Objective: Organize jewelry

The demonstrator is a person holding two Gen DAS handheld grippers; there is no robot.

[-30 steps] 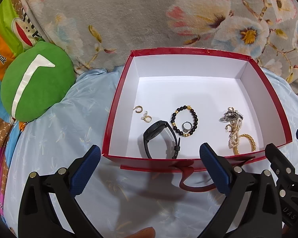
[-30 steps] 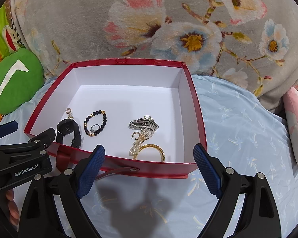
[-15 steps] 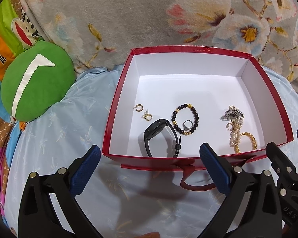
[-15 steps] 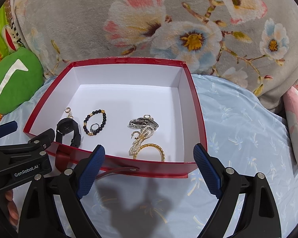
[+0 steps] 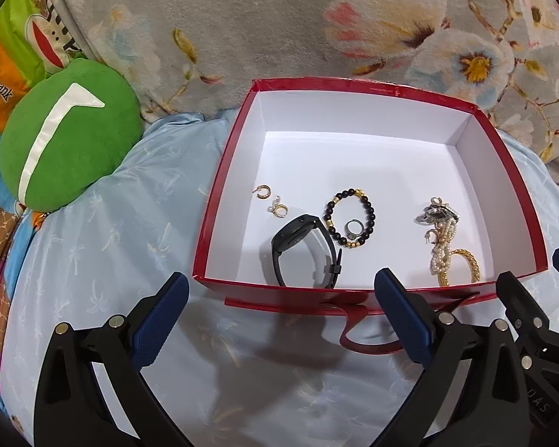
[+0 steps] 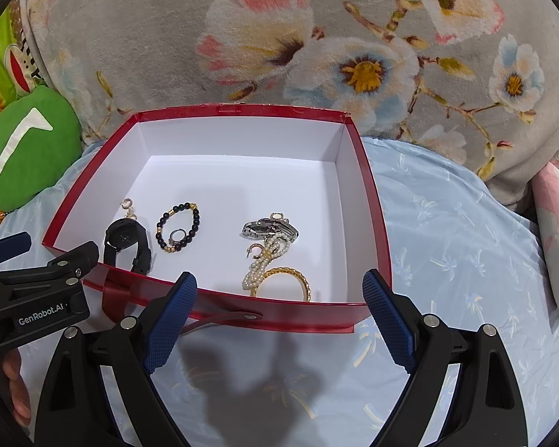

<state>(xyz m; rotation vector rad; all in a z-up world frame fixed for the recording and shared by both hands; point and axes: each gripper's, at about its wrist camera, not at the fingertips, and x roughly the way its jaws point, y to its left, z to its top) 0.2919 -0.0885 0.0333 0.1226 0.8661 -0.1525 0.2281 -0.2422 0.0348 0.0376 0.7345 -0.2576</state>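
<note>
Just short of the red box's near wall, we hold our left hand-held gripper [image 5: 279,320] with its blue-padded fingers spread wide and nothing between them. Our right hand-held gripper [image 6: 279,316] is likewise released and empty, poised at the same near wall further right; only part of it shows at the edge of the left wrist view.

Beyond the fingers sits the red box [image 5: 220,201], white inside, resting on a pale blue quilt [image 5: 104,246]. A red strap [image 5: 354,339] hangs from its front, partly hidden behind our fingers.

Inside, all near the front half, we see a black watch [image 5: 302,246] standing on edge, its lower band cut off by the box wall. Just left of it lie two small gold earrings [image 5: 272,201], too small for us to make out in detail. Right of the watch lies a black bead bracelet [image 5: 350,219] with gold beads, and a silver ring [image 5: 354,229] sits within its loop. Well apart to the right is a tangle: a silver watch [image 6: 268,229], a pearl strand [image 6: 264,264] and a gold bangle [image 6: 290,279], overlapping so that we cannot tell where one piece ends. The bangle's lower arc is hidden by the wall.

Behind the box rises a grey floral blanket [image 6: 279,37]; a green cushion [image 5: 63,141] sits to the left.
</note>
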